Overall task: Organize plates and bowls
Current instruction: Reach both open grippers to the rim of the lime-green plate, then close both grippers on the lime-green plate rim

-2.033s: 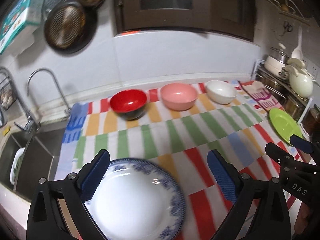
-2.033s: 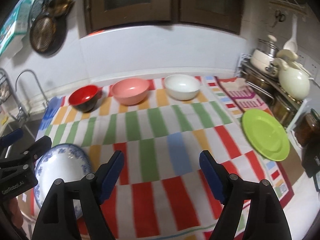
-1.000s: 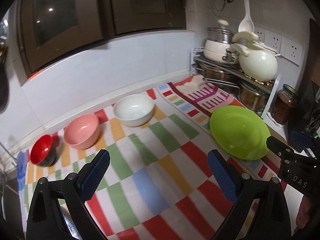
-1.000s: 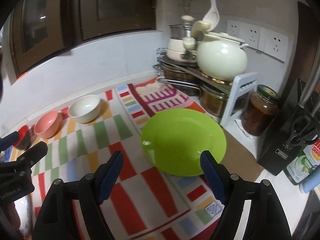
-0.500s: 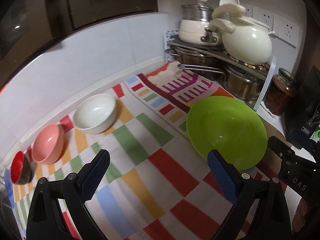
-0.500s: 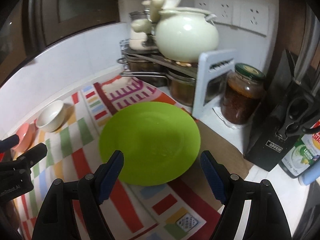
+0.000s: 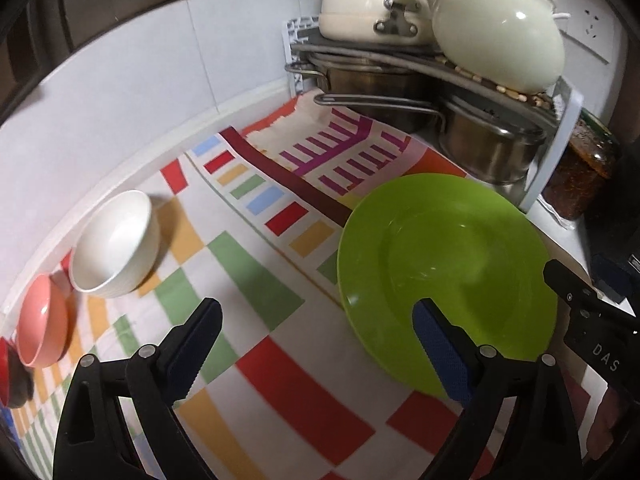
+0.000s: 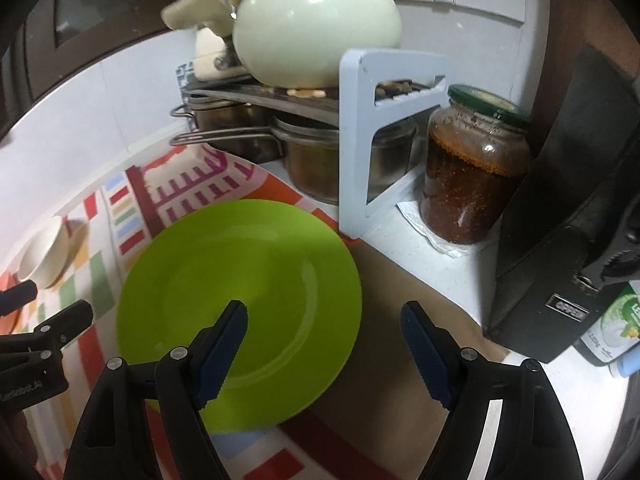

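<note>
Both tools are held low and point forward, side by side, the left gripper (image 7: 316, 344) with its two blue-padded fingers (image 7: 440, 354) spread wide apart and holding nothing, and the right gripper (image 8: 324, 350) spread wide and holding nothing too.

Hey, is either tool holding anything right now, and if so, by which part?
Nothing is held. The left tool and the right tool are both open, near the green plate without gripping it.

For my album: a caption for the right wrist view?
Open right gripper poised over the green plate, beside a jar.
</note>
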`<act>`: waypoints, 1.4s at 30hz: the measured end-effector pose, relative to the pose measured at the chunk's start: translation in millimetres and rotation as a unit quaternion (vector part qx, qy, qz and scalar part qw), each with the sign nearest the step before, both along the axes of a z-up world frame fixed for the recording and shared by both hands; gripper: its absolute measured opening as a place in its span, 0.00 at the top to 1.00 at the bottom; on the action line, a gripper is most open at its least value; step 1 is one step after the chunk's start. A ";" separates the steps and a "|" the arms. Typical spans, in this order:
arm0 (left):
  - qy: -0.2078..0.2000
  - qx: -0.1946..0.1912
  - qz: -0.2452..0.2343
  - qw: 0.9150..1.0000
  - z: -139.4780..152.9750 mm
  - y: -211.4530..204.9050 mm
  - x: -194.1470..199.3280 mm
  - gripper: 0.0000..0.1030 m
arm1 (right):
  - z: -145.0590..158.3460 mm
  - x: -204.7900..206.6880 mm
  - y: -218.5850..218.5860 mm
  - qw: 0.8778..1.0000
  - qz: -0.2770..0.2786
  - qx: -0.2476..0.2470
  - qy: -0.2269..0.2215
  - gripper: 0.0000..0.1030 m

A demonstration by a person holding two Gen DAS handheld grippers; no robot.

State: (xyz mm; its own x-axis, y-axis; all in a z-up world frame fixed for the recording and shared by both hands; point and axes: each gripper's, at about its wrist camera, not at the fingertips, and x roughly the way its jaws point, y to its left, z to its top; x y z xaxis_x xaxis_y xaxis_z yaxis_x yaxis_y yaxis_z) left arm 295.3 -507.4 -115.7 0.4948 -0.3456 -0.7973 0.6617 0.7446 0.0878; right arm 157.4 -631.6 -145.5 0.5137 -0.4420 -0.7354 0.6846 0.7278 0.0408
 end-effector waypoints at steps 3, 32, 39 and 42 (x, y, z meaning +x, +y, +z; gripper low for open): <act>0.012 0.003 0.002 1.000 -8.6 -8.4 7.4 0.09 | -9.5 7.3 -10.6 1.000 -0.003 0.009 0.002 0.23; 0.073 0.007 -0.013 0.997 -44.4 -57.6 39.5 0.39 | -46.3 36.6 -46.3 0.999 -0.006 0.045 0.030 0.49; 0.081 0.001 -0.028 0.996 -43.6 -61.1 38.9 0.51 | -46.5 37.6 -47.9 0.998 0.003 0.055 0.025 0.59; 0.079 0.004 -0.038 0.996 -43.2 -63.1 37.9 0.55 | -46.2 38.8 -47.1 0.998 0.005 0.052 0.027 0.59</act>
State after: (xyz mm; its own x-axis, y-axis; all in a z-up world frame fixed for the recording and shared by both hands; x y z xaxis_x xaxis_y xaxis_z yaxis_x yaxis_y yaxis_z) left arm 333.2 -570.4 -158.9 0.3359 -0.3705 -0.8660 0.7220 0.6917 -0.0159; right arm 196.2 -678.7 -191.7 0.4755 -0.3562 -0.8044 0.6803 0.7286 0.0796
